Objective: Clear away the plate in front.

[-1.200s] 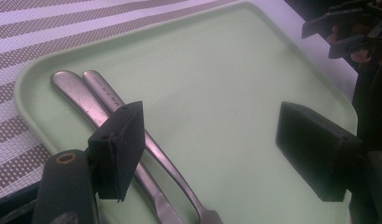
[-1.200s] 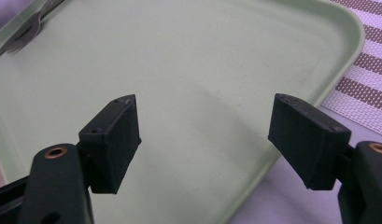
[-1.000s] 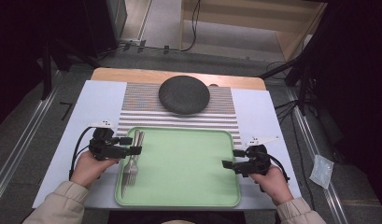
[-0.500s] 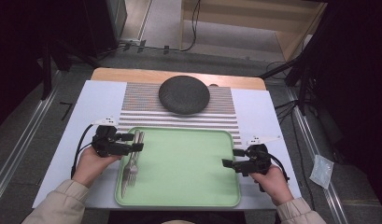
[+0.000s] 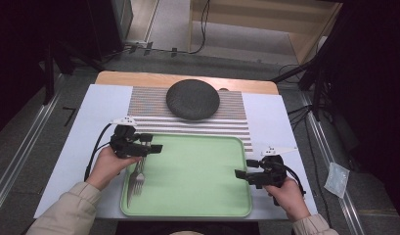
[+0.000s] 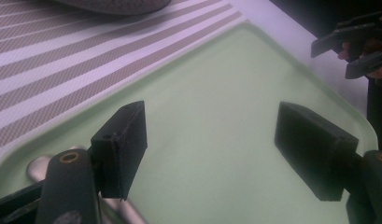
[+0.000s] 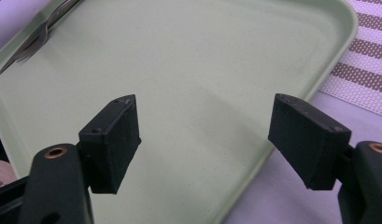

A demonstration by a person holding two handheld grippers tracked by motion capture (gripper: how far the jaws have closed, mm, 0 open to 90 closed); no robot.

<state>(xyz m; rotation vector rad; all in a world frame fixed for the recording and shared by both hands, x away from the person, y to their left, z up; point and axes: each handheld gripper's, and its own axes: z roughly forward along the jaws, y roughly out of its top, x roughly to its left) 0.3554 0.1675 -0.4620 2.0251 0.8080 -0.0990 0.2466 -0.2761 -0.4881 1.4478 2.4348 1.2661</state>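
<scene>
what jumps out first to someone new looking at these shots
The big pale green tray at the table's near edge, with forks lying along its left side. A gripper sits at each end, left gripper above the forks and right gripper, both with jaws open. Behind, a dark round plate rests on a striped mat.

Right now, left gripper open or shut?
Open. In the left gripper view the left gripper has its jaws wide apart with bare green tray between them; the forks lie below, ungripped.

Silver forks (image 5: 136,178), flat, side by side, green tray's (image 5: 197,166) left edge
</scene>
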